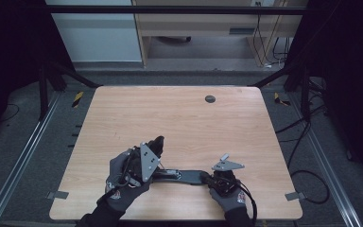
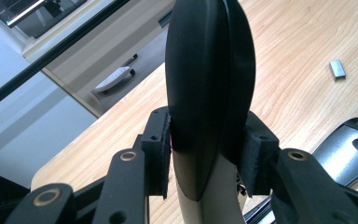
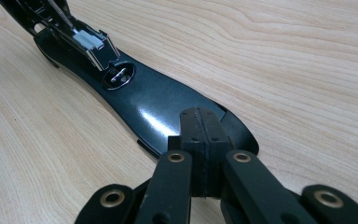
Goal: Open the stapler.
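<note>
A black stapler lies opened out near the table's front edge. Its flat base rests on the wood, with the metal staple channel raised at the far end. My left gripper is shut on the stapler's rounded black top cover, which stands up between the pads; in the high view this gripper points away from the person. My right gripper is shut, jaws together with nothing between them, and its tips rest on the near end of the base; from above it sits at the stapler's right end.
A small strip of staples lies loose on the wooden table. A dark round grommet sits near the far edge. Gloved hands hold both grippers at the front; black frame rails and cables surround the table.
</note>
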